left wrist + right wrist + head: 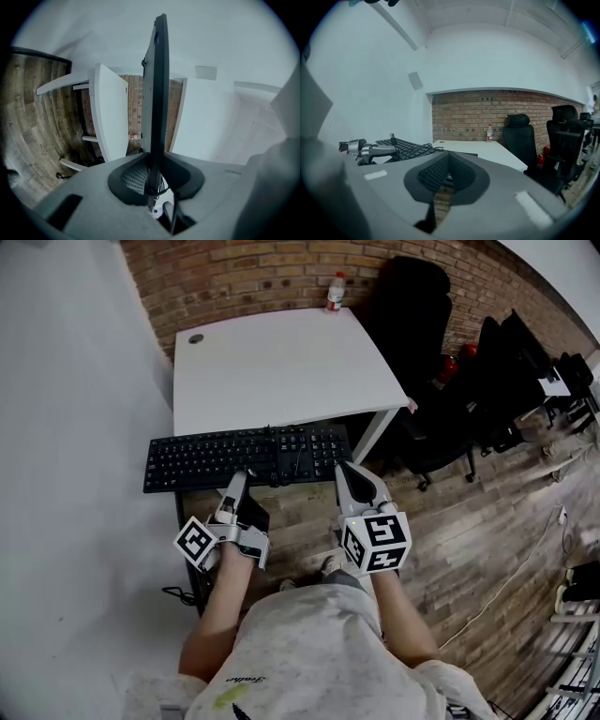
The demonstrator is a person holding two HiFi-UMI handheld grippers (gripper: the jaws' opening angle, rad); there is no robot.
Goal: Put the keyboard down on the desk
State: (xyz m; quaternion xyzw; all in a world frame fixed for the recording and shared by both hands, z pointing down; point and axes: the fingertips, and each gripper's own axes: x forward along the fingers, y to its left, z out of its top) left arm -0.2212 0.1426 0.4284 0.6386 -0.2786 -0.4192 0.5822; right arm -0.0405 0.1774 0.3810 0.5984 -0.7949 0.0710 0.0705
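Just short of the white desk's (281,362) near edge, the black keyboard (216,457) sits clamped in the left gripper (238,478), with the right gripper (350,471) pinched closed at its corner; carry it forward level before lowering

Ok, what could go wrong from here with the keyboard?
The left gripper alone pinches the keyboard by its near edge; the right gripper looks shut on nothing, so the keyboard could tilt or slip. It hangs at the front edge of the desk and might catch it or land half off. The loose cable on the keys could slide off and snag.
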